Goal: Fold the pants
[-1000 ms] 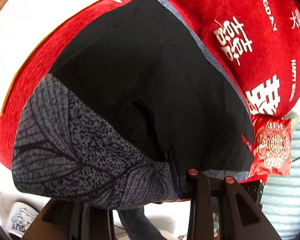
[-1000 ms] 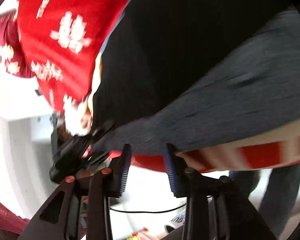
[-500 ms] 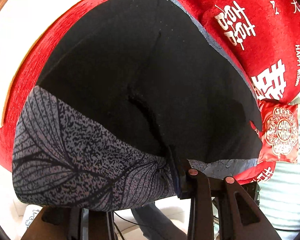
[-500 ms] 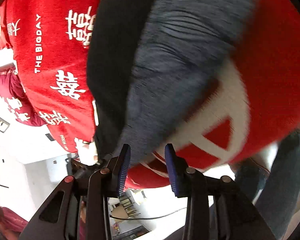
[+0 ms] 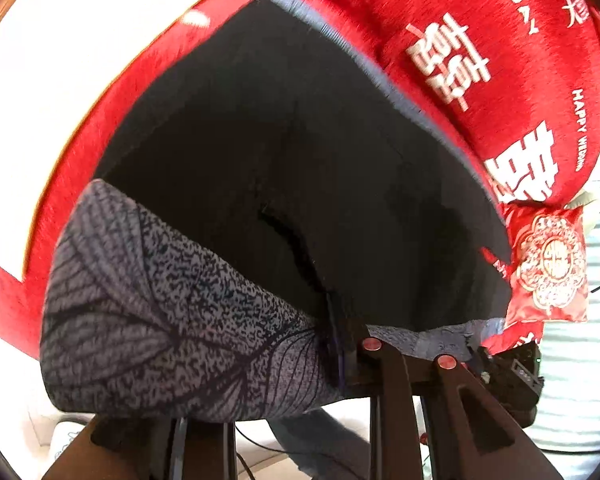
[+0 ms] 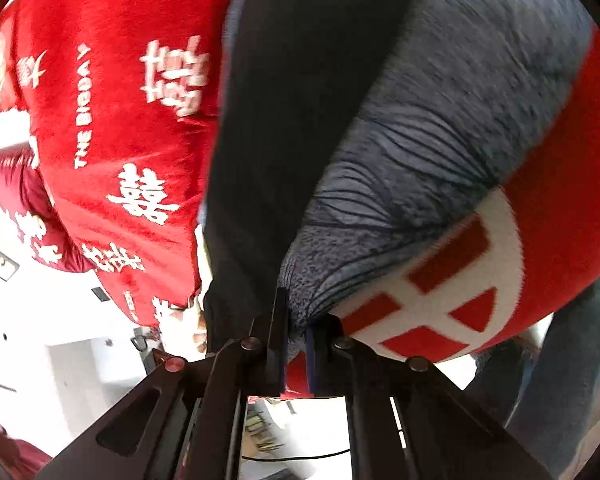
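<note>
Pants [image 5: 300, 152] lie spread on red blanket [image 5: 100, 120], hem end at near edge, patterned gray panel on top. Left gripper [image 5: 340, 344]: jaws pinched on pants hem. Right gripper [image 6: 296, 340]: jaws nearly closed, clamping gray panel's corner at near edge. Judgement: both corners gripped, fold partly made; carrying hem across remains.

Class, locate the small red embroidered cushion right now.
In the left wrist view, the small red cushion sits at the right edge, just below the large red lettered pillow and beside the black pants.
</note>
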`<state>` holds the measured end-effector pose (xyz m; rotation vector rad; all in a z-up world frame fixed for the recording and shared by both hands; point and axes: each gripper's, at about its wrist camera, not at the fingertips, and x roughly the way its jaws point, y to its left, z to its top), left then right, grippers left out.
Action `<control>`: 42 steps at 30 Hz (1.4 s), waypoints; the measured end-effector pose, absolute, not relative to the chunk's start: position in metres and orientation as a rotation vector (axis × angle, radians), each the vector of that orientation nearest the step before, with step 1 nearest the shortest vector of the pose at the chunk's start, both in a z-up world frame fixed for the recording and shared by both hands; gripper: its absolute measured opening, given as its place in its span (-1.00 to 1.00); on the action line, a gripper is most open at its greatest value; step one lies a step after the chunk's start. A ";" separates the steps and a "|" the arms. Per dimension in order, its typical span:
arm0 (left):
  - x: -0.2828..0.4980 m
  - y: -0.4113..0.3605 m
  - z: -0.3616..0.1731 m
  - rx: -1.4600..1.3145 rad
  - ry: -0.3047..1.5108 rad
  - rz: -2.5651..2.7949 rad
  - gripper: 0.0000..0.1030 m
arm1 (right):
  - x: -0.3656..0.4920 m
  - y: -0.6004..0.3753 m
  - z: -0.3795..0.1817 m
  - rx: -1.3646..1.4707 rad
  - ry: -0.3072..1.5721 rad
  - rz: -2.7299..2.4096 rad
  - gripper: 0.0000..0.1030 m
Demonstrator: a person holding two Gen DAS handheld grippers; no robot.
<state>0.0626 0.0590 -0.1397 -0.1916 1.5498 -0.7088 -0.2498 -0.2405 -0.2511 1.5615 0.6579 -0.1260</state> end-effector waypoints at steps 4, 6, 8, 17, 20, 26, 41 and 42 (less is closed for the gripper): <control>0.079 0.045 -0.107 -0.220 1.490 -0.722 -0.51 | -0.226 -0.262 -0.202 1.460 0.668 -0.055 -0.86; 0.093 0.032 -0.091 -0.221 1.451 -0.721 -0.51 | -0.206 -0.279 -0.183 1.420 0.676 -0.016 -0.86; 0.111 0.016 -0.078 -0.234 1.409 -0.716 -0.51 | -0.176 -0.299 -0.167 1.388 0.688 0.024 -0.86; 0.209 -0.067 -0.106 -0.168 1.314 -0.563 -0.41 | -0.012 -0.400 -0.181 1.323 0.897 0.087 -0.78; 0.235 -0.087 -0.139 -0.093 1.308 -0.465 -0.06 | 0.031 -0.419 -0.217 1.273 1.002 0.064 -0.78; 0.256 -0.110 -0.160 -0.037 1.318 -0.382 -0.03 | 0.063 -0.439 -0.259 1.264 1.092 0.033 -0.82; 0.225 -0.102 -0.134 0.153 1.276 -0.345 0.50 | 0.099 -0.348 -0.189 0.769 1.171 0.236 0.04; 0.225 -0.108 -0.144 0.193 1.280 -0.330 0.50 | 0.107 -0.345 -0.195 0.742 1.180 0.233 0.04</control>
